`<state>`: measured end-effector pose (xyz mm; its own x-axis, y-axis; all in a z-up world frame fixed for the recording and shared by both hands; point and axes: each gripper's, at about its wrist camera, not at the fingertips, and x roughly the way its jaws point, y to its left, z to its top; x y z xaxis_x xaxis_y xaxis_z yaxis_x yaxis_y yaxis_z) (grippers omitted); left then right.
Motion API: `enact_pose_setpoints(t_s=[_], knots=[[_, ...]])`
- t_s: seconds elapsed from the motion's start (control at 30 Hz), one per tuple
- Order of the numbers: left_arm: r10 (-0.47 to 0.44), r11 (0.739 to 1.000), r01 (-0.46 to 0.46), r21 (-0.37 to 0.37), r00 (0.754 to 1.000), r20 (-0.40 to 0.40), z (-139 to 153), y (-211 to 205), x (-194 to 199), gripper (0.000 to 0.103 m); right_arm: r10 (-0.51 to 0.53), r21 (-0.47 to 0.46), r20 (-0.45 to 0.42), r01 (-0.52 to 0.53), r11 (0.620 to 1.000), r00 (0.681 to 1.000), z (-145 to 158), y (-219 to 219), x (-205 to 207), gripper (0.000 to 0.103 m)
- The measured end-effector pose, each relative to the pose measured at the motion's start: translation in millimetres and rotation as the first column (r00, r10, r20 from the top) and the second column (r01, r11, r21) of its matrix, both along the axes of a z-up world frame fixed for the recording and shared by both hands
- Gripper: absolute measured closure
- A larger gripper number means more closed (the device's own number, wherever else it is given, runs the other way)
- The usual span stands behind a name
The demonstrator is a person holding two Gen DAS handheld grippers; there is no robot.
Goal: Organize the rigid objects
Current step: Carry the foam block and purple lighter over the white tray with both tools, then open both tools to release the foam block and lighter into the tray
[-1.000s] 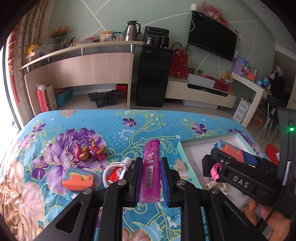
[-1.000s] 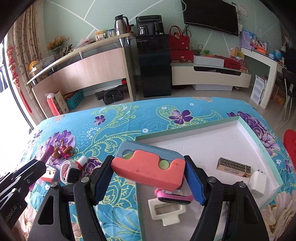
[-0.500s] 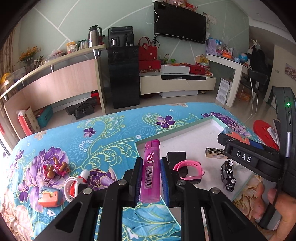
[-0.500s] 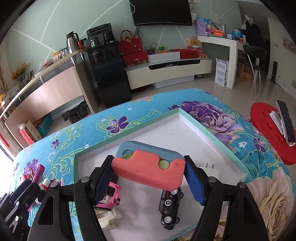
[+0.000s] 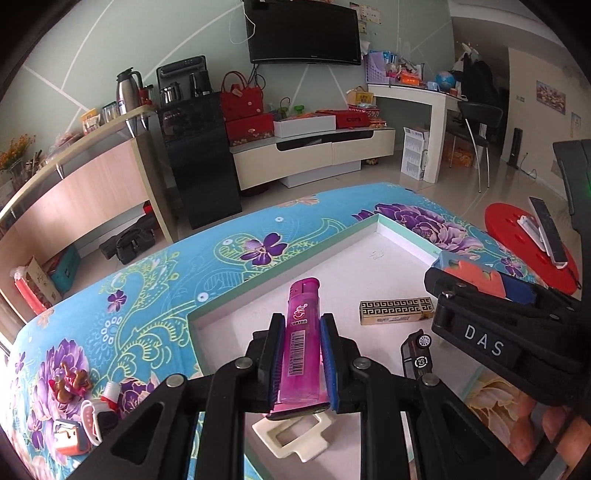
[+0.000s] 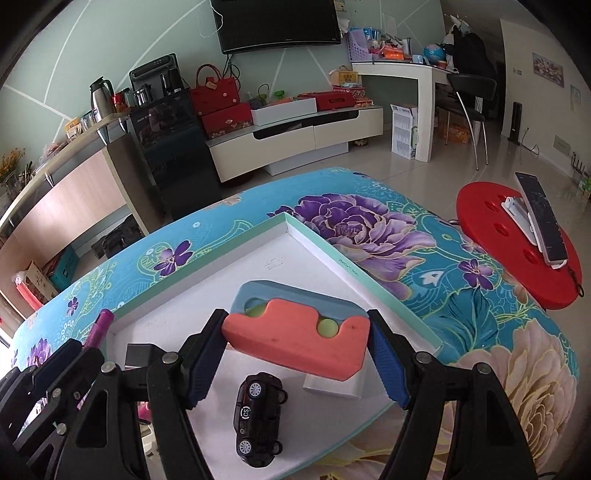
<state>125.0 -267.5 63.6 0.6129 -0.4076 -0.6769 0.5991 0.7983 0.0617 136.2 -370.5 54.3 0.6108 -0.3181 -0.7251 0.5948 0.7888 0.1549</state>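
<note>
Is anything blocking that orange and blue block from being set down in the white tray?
Partly. The right gripper holds the orange and blue block over the white tray; a black toy car and a white piece lie just below. The far tray floor looks bare.

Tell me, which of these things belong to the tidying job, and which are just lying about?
Part of the job:
- pink lighter, in the left jaws
- orange-and-blue block, in the right jaws
- white tray
- toy car, patterned box, inside the tray

Just lying about:
- television
- red stool
- handbag
</note>
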Motion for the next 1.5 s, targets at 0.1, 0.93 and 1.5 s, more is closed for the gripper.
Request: enact_pose_setpoints(t_s=[0.1,0.93,1.5], knots=[[-0.009,1.0,0.009,0.002,1.0,-0.018,-6.4,-6.5,2.7,0.082,0.002,0.007,-0.002,-0.002,1.0,1.0,-2.2,-2.6,-0.2,0.028],[0.011,0.999,-0.009,0.046,0.999,-0.043,-20.4,-20.5,12.1,0.081,0.043,0.051,-0.056,-0.04,0.998,0.998,-19.2,-1.2,9.7,0.028],[0.078,0.996,-0.078,0.039,0.997,-0.022,-7.8,-0.5,13.6,0.079,0.054,0.071,-0.11,-0.046,0.996,0.992,-29.9,-0.2,15.6,0.028]])
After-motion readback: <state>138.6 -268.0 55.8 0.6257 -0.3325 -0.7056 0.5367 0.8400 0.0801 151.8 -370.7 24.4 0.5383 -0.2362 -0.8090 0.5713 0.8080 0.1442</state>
